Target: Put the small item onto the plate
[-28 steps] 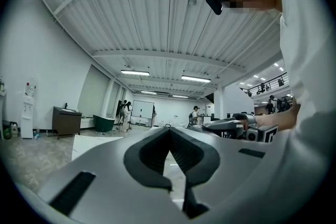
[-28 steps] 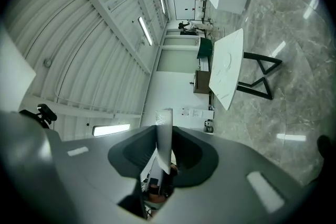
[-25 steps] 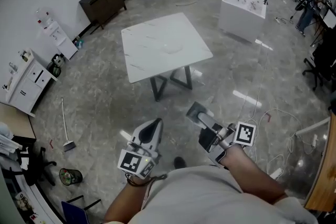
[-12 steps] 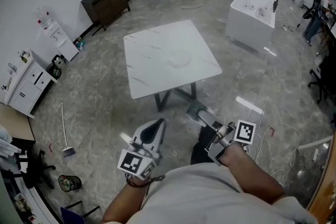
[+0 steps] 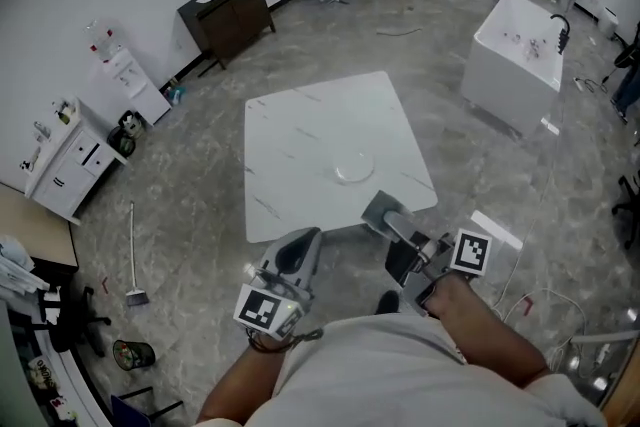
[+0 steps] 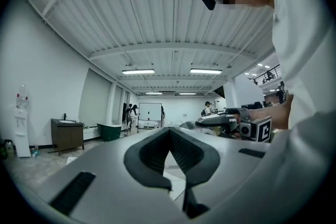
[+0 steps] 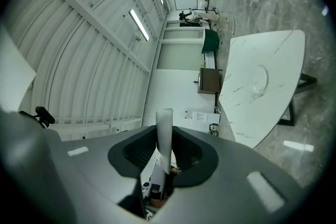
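Observation:
A clear glass plate (image 5: 353, 167) lies on the white marble table (image 5: 290, 145), near its front right; the right gripper view shows the plate (image 7: 260, 80) too, on the table (image 7: 278, 50). My right gripper (image 5: 378, 210) is held level over the floor just short of the table's near edge, shut on a small white item (image 7: 165, 134) that sticks up between its jaws. My left gripper (image 5: 303, 240) hangs beside it, also short of the table, jaws together with nothing in them (image 6: 181, 189).
A white bathtub (image 5: 515, 60) stands on the floor at the right, past the table. A dark cabinet (image 5: 228, 15) and white cabinets (image 5: 70, 160) line the left wall. A broom (image 5: 132, 255) lies on the floor at the left, cables (image 5: 530, 305) at the right.
The table and plate have slid down the head view, closer to both grippers. The grippers keep the same pose, the white item still in the right one.

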### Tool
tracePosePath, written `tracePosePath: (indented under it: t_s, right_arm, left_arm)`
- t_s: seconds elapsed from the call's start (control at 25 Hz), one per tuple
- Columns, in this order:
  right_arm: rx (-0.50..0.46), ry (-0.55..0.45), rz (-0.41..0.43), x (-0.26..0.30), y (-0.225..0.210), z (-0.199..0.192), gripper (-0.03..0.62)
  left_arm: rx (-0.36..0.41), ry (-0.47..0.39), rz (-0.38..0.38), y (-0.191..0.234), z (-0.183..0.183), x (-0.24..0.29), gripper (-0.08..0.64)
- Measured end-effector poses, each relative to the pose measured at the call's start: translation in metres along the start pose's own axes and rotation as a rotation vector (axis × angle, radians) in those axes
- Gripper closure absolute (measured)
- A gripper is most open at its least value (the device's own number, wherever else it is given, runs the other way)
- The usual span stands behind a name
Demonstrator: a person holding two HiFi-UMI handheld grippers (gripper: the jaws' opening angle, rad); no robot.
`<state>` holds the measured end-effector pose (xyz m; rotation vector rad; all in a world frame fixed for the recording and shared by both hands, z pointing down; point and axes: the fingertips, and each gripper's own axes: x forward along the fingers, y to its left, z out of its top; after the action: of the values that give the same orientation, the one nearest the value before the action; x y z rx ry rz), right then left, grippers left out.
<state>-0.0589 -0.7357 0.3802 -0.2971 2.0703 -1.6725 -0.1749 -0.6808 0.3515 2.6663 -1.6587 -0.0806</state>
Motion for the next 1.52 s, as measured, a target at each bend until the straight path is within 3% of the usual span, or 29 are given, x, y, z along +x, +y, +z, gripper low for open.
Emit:
tracePosePath:
  t_s: [0.2, 0.4, 0.64, 0.76, 1.0, 1.36, 1.52]
  right_arm:
    - [0.012, 0.040, -0.013, 0.034, -0.022, 0.077, 0.500]
    - [0.022, 0.045, -0.043, 0.069, -0.060, 0.126, 0.502]
    - [-0.019, 0.078, -0.093, 0.122, -0.119, 0.160, 0.502]
    - [-0.020, 0.097, -0.186, 0.144, -0.166, 0.160, 0.502]
    - [0.032, 0.086, -0.306, 0.176, -0.261, 0.189, 0.502]
    - [0.099, 0.060, -0.413, 0.212, -0.372, 0.203, 0.502]
    - [0.159, 0.054, -0.527, 0.210, -0.434, 0.198, 0.502]
  left_arm:
    - [-0.001, 0.008, 0.000, 0.026, -0.005, 0.080, 0.556]
    - [-0.018, 0.032, 0.009, 0.071, -0.022, 0.135, 0.557]
    - [-0.044, 0.036, 0.018, 0.136, -0.043, 0.190, 0.556]
    - [-0.054, 0.041, -0.012, 0.165, -0.051, 0.211, 0.556]
    - [-0.108, 0.109, -0.104, 0.216, -0.113, 0.276, 0.556]
    - [-0.163, 0.199, -0.137, 0.282, -0.209, 0.316, 0.555]
    - [-0.206, 0.239, -0.134, 0.302, -0.257, 0.325, 0.556]
